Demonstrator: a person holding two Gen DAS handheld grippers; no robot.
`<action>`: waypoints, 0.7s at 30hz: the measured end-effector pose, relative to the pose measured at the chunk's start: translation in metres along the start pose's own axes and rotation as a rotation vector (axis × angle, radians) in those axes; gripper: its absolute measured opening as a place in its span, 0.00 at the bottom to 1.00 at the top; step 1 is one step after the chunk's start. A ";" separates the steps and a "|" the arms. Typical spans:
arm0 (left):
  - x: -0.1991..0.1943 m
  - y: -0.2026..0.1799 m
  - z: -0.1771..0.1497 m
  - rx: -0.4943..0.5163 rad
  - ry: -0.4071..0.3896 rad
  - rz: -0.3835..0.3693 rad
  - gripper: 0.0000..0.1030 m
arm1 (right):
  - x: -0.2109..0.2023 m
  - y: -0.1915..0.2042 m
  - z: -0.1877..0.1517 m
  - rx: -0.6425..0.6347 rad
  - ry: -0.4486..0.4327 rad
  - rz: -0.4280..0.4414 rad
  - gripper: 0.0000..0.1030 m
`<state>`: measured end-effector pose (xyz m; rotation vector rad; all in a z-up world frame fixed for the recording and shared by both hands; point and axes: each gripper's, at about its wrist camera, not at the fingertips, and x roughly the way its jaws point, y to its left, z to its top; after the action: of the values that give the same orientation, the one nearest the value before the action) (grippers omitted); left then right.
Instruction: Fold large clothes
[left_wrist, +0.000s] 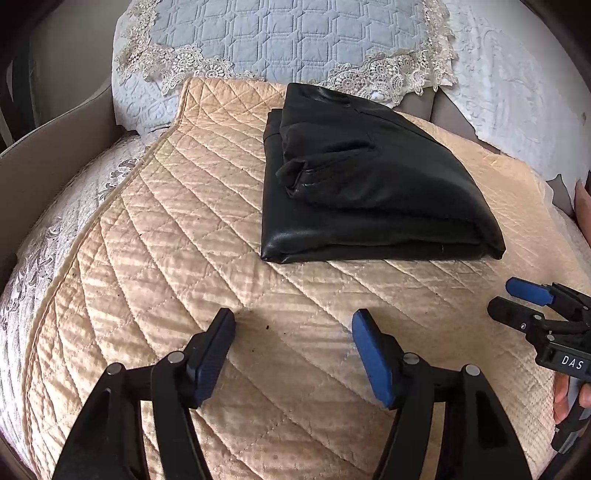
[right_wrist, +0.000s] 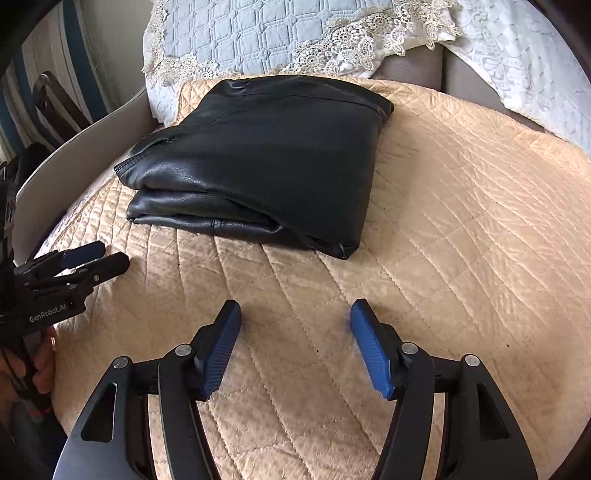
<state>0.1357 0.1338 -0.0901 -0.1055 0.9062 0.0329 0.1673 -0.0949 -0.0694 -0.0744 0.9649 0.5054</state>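
A black leather garment (left_wrist: 362, 181) lies folded into a thick rectangle on a beige quilted cover (left_wrist: 166, 258); the right wrist view shows the same bundle (right_wrist: 266, 162) ahead and to the left. My left gripper (left_wrist: 293, 319) hangs over bare quilt in front of the bundle, open, with nothing between its blue pads. My right gripper (right_wrist: 295, 310) is also open and empty over the cover (right_wrist: 461, 240), short of the garment. Each gripper shows in the other's view: the right one (left_wrist: 517, 299) at the right edge, the left one (right_wrist: 107, 254) at the left edge.
A pale blue quilted pillow (left_wrist: 295, 40) with lace trim leans behind the garment, with white bedding (left_wrist: 517, 110) to its right. A grey curved edge (left_wrist: 55, 147) borders the left side. A hand (right_wrist: 40, 365) holds the left gripper's grip.
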 end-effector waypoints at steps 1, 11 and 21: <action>0.000 0.000 0.000 -0.001 -0.001 -0.001 0.66 | 0.000 0.000 0.000 -0.001 -0.002 -0.001 0.61; 0.001 0.000 0.000 0.005 -0.002 0.005 0.67 | 0.000 0.000 -0.001 -0.001 -0.008 0.001 0.62; 0.001 0.000 -0.001 0.005 -0.003 0.006 0.67 | 0.000 -0.001 -0.002 0.003 -0.012 0.007 0.62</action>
<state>0.1354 0.1341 -0.0911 -0.0984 0.9036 0.0363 0.1663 -0.0959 -0.0704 -0.0650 0.9540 0.5104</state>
